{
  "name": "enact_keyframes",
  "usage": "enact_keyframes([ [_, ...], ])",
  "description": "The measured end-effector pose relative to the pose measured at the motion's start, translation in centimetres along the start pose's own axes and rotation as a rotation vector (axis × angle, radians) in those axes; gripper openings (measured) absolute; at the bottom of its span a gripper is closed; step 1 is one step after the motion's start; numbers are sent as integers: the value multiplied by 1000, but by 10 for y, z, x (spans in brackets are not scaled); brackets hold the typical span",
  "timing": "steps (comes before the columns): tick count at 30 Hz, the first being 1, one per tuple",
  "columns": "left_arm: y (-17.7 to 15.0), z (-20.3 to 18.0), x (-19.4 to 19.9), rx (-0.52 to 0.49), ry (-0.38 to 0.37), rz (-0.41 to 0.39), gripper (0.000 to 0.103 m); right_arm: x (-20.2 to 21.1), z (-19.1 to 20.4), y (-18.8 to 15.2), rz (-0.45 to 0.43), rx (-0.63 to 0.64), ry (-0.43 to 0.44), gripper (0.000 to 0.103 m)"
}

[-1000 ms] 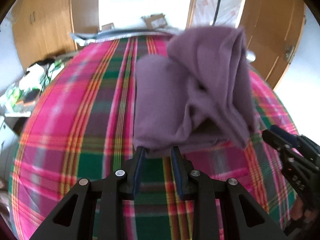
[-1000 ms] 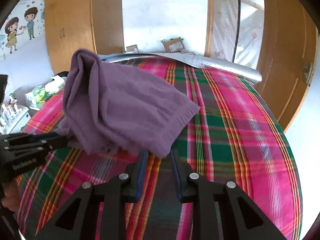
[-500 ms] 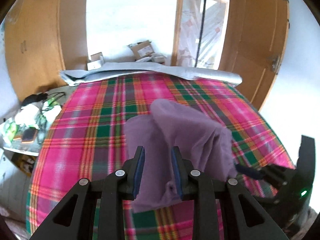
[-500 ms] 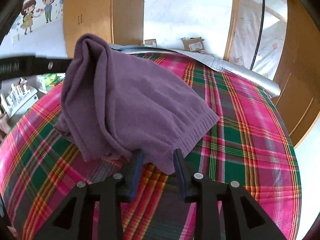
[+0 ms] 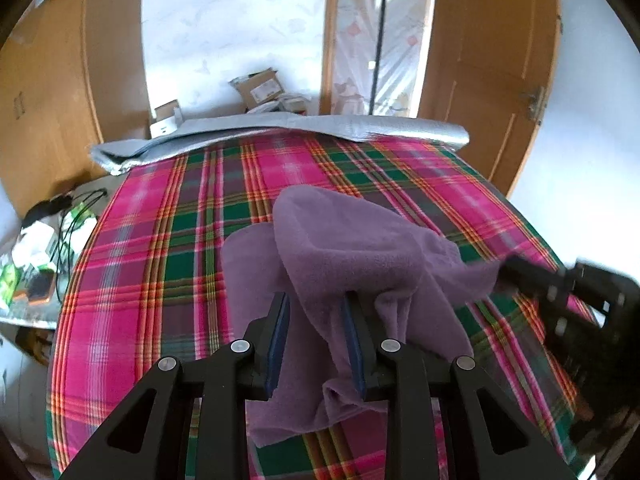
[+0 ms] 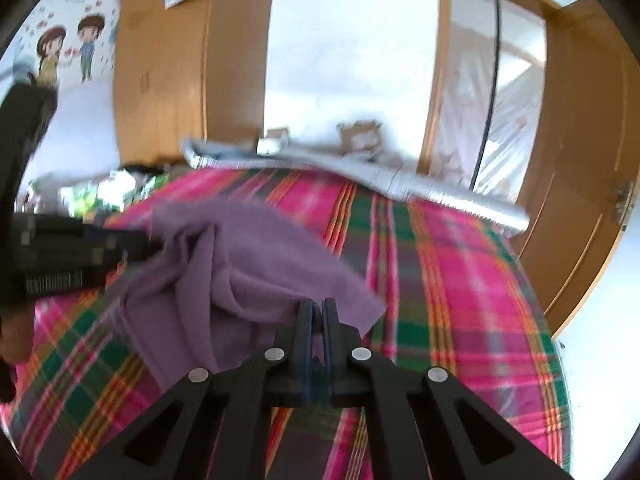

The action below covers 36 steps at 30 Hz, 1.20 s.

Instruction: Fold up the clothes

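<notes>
The right gripper (image 6: 319, 307) has just been closing and is now clamped on an edge of the purple garment (image 6: 256, 264). The left gripper (image 5: 316, 304) is seen with its jaws partly apart and a fold of the same garment (image 5: 360, 248) between them; whether the pads press on it cannot be told. The garment is bunched between both tools above the plaid cloth (image 5: 160, 240).

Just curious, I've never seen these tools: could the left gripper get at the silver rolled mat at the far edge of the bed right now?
Probably not: the left gripper has the purple garment bunched between its fingers, and the silver mat lies across the plaid bedspread.
</notes>
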State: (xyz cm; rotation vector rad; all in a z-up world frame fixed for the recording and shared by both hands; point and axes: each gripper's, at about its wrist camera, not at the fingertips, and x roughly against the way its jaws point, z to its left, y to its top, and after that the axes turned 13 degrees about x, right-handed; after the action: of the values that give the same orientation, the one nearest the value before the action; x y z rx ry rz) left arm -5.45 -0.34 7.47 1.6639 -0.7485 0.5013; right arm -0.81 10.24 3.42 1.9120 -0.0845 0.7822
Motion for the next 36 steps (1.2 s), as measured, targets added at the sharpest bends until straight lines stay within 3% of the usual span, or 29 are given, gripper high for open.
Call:
enact_keyframes([
  [6, 16, 3, 16, 5, -94, -31, 28, 5, -15, 20, -82, -77, -27, 3],
  [13, 36, -11, 23, -46, -108, -81, 28, 2, -38, 32, -132, -212, 7, 3],
  [24, 39, -37, -13, -185, -60, 45, 28, 2, -47, 43, -188, -268, 27, 2],
  [33, 38, -38, -9, -182, -127, 66, 28, -2, -52, 46, -201, -292, 21, 2],
  [36, 37, -42, -20, -223, -65, 67, 28, 0, -55, 46, -207, -297, 17, 2],
])
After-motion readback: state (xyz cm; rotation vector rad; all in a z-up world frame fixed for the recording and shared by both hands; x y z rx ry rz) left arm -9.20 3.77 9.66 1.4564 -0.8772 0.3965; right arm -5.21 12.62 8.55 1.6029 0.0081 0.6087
